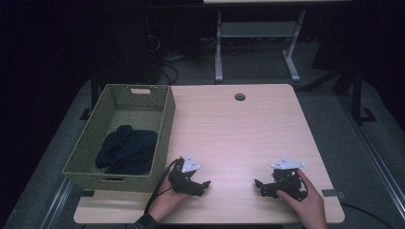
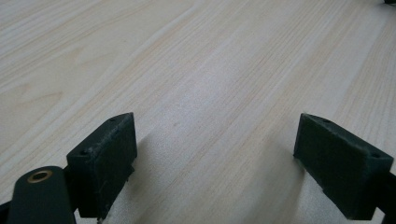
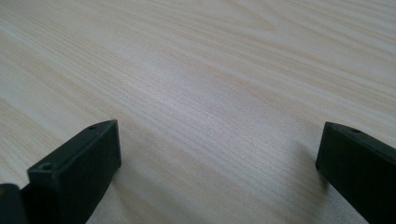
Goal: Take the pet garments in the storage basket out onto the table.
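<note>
Both claws rest low on the tabletop (image 1: 239, 133) near its front edge. Left claw (image 1: 203, 185) gapes wide with nothing between its jaws; right claw (image 1: 260, 186) likewise wide and empty. Dark cloth (image 1: 126, 150) lies bundled inside the woven basket (image 1: 165, 124) at the left, near the left claw.

I find nothing readable anywhere: no words, labels, brand marks or numbers. My table (image 1: 248, 129) across the middle of the high view is bare wood grain, the woven basket (image 1: 165, 124) at the left of the frame carries no tag I can make out, and the dark cloth (image 1: 126, 150) inside it shows no print.
</note>
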`<state>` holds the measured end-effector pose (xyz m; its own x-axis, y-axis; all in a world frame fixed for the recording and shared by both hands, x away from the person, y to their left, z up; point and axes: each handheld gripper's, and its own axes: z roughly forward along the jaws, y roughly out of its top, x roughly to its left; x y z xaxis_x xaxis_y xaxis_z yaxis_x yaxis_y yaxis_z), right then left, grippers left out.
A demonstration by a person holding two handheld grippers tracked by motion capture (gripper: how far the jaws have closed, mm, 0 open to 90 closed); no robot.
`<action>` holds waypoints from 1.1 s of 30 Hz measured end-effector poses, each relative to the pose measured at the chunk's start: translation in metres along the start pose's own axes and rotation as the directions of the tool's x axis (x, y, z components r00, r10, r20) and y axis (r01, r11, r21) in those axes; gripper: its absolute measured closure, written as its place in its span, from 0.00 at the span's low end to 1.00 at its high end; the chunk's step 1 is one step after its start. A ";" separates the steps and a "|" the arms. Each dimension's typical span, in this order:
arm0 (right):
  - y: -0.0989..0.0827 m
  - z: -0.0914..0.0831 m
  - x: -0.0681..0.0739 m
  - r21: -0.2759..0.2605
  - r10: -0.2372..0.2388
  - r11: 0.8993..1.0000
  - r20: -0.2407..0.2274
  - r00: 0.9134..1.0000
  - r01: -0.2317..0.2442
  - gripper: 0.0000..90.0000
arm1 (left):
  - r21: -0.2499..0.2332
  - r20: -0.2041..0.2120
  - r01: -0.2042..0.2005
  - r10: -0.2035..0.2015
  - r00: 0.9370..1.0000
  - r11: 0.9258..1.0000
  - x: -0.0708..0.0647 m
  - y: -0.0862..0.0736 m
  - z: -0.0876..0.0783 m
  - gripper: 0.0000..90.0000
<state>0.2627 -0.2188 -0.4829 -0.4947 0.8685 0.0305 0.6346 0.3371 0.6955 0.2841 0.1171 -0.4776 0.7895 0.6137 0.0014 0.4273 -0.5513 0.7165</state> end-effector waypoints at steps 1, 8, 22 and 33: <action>0.000 0.000 0.000 0.000 0.000 1.000 0.000 1.000 0.000 0.00 | 0.000 0.000 0.000 0.000 1.000 1.000 0.000 0.000 0.000 0.14; 0.000 0.000 0.000 0.000 0.000 1.000 0.000 1.000 0.000 0.00 | 0.002 -0.003 0.002 -0.002 1.000 1.000 0.000 0.000 0.000 0.14; 0.000 0.000 0.000 -0.001 0.000 1.000 0.000 1.000 0.000 0.00 | 0.048 0.022 0.037 -0.038 0.999 0.998 0.004 0.012 -0.003 0.15; 0.000 0.000 0.000 -0.001 0.000 1.000 -0.001 1.000 0.000 0.00 | 0.031 0.033 0.044 -0.045 0.998 0.999 0.007 0.026 -0.010 0.15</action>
<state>0.2628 -0.2189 -0.4830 -0.4953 0.8682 0.0312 0.6337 0.3366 0.6965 0.2963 0.1128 -0.4525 0.7838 0.6187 -0.0540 0.4751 -0.5414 0.6937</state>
